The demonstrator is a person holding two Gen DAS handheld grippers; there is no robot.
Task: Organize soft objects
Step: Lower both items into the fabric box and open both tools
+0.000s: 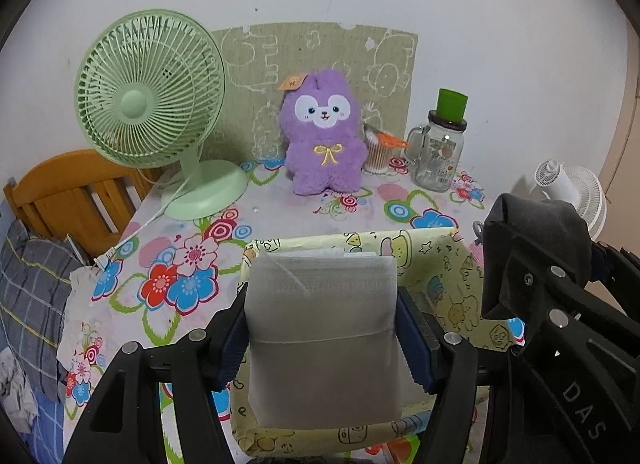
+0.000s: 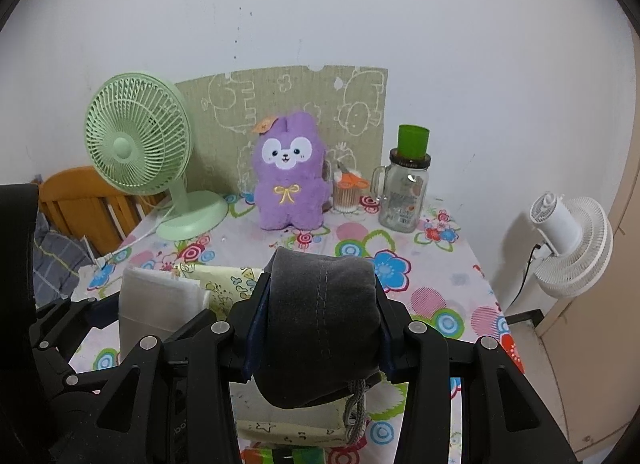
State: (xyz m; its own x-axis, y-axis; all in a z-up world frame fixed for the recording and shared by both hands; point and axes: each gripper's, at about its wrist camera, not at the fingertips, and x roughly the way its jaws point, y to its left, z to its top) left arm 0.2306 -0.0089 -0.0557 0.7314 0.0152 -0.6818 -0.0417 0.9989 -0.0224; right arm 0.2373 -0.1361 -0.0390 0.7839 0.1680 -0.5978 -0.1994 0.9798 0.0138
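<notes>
My left gripper (image 1: 322,324) is shut on a white translucent fabric pouch (image 1: 322,340) and holds it above a yellow cartoon-print box (image 1: 448,264). The pouch also shows in the right wrist view (image 2: 156,304). My right gripper (image 2: 320,304) is shut on a dark grey drawstring pouch (image 2: 320,328), held over the same box (image 2: 224,280); the grey pouch also shows in the left wrist view (image 1: 536,232). A purple plush rabbit (image 1: 322,135) sits upright at the back of the table, also in the right wrist view (image 2: 288,179).
A green desk fan (image 1: 148,103) stands back left on the floral tablecloth (image 1: 280,219). A glass jar mug with a green cup on top (image 1: 440,147) and a cotton-swab cup with orange scissors (image 1: 380,151) stand back right. A white fan (image 2: 572,240) and a wooden chair (image 1: 76,191) flank the table.
</notes>
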